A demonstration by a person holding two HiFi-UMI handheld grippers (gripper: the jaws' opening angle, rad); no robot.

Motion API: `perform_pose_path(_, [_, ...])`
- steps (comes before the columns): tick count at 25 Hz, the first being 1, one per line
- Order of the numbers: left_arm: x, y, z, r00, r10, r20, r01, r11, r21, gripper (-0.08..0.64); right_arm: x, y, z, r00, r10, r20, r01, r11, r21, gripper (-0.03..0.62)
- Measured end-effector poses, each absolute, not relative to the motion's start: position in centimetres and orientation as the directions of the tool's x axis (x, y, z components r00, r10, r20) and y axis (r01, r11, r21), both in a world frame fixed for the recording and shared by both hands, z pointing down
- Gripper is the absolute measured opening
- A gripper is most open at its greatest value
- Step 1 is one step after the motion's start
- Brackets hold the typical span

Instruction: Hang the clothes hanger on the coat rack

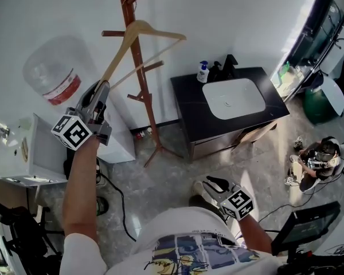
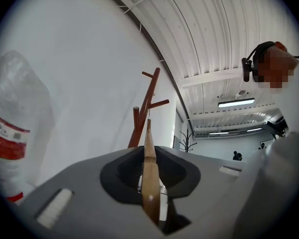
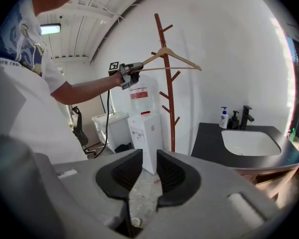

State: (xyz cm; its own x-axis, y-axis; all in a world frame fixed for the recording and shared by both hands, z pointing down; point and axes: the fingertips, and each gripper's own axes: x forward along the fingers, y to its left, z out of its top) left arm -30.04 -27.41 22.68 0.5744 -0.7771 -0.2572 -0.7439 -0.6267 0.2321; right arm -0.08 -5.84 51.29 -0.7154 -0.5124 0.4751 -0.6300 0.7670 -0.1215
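Beside the coat rack's (image 1: 148,99) upper pegs, the left gripper (image 1: 101,87) was clenched on one end of the wooden hanger (image 1: 121,50), which was probably light, stiff and smooth. The right gripper (image 1: 209,182) hung released and empty, well away from the rack.

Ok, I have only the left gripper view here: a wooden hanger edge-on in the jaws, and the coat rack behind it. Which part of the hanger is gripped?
Observer: The left hand-held gripper holds the hanger by the end of one shoulder arm. The rest reaches out toward the coat rack.
Operator: Is the hook on a peg already?
Observer: The top of the hanger lies against the coat rack, beside the upper pegs. Whether the hook has caught one, I cannot tell.
Operator: And the other gripper?
Observer: The right hand-held gripper is low, by the person's waist, with its jaws apart and nothing between them.
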Motion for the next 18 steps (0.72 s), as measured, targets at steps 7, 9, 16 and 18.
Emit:
perform_pose_path(7, [-30.8,-28.2,23.1,0.532,-0.808,-0.253,-0.786,-0.582,0.207,0.054,0.4,-5.7,51.5,-0.707,-0.517,0.482,-0.639,0.759,-0.123,0.091])
perform_pose_path(9, [-31.0,-28.3,23.3,0.524,-0.816,-0.243,-0.796,-0.571,0.2,0.055,0.5,-5.7,51.5,-0.706,-0.519,0.482,-0.641,0.757,-0.123,0.091])
perform_pose_path(16, [-31.6,-28.0,24.6,0.492,-0.847,-0.202,-0.828,-0.527,0.194,0.06,0.7,-5.6,51.4,-0.704,-0.52,0.483,-0.64,0.76,-0.116,0.091])
perform_pose_path(18, [-32.0,-27.7,25.1,0.483,-0.854,-0.194,-0.832,-0.516,0.203,0.06,0.6,-5.5,51.3,-0.706,-0.517,0.484,-0.638,0.761,-0.116,0.091])
